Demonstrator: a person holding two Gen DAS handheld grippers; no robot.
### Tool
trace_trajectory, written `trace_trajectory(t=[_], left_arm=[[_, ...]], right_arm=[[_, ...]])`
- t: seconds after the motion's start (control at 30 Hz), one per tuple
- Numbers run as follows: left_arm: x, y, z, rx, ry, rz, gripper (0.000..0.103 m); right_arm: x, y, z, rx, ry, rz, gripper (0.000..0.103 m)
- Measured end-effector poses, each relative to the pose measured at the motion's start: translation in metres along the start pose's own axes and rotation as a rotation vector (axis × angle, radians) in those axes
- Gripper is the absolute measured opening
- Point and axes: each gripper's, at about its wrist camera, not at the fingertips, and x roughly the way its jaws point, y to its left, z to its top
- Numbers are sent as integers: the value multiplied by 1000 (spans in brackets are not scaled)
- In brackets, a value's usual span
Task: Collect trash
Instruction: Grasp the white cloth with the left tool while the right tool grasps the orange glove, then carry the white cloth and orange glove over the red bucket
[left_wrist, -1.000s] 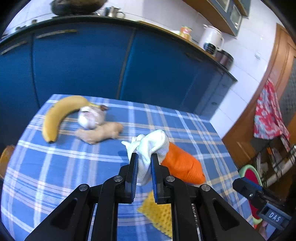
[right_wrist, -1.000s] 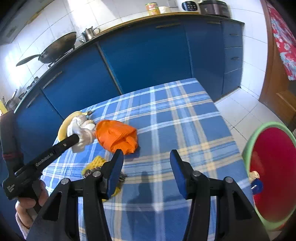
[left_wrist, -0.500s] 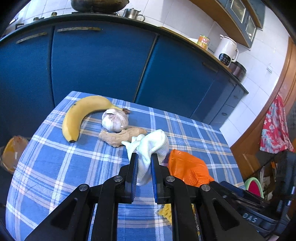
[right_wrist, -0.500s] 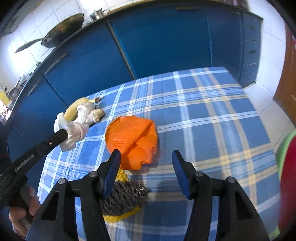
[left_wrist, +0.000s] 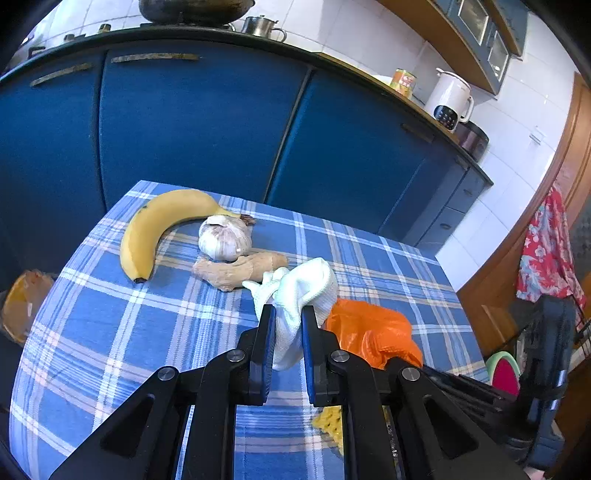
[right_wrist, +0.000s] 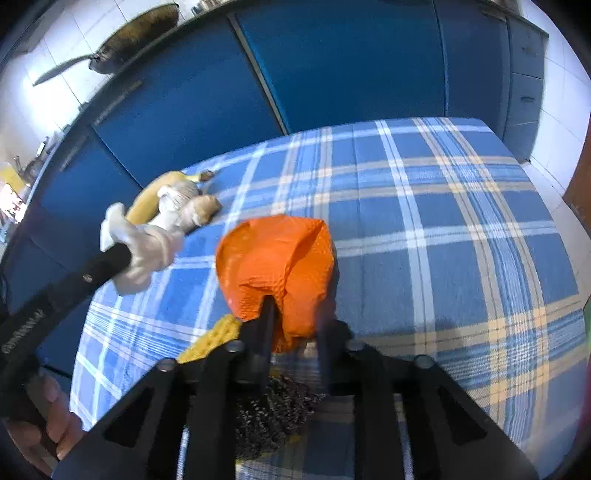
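From the left wrist view, the left tool (left_wrist: 288, 325) is clamped narrow on a crumpled white tissue (left_wrist: 301, 295), soft and waffle-textured, held above the bench (left_wrist: 110, 332) with its blue checked cloth. Beyond it lie a smooth curved banana (left_wrist: 155, 229), a papery garlic bulb (left_wrist: 224, 238) and a knobbly ginger root (left_wrist: 240, 269), the garlic touching both. Just right of the tissue sits a crinkled orange plastic bag (left_wrist: 373, 334), and a yellow knit scrap (left_wrist: 328, 421) shows under the tool. At the far right, low down, a green-rimmed red bin (left_wrist: 504, 373) is partly visible; its contents are hidden. From the right wrist view, the right tool (right_wrist: 293, 317) has closed in on the near edge of the orange plastic bag (right_wrist: 277, 258), though motion blur leaves the grip uncertain. A dark wire scourer (right_wrist: 273, 410) rests on the yellow piece below it.
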Motion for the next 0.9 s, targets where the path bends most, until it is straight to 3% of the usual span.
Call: trace_trajectory(t=[0.43, 0.9], left_arm=[[-28, -29, 0, 62, -51, -47, 14], [-83, -66, -19, 124, -83, -90, 14]], right_arm=[[-58, -10, 0, 32, -148, 2, 10], [-143, -20, -31, 58, -271, 14, 10]])
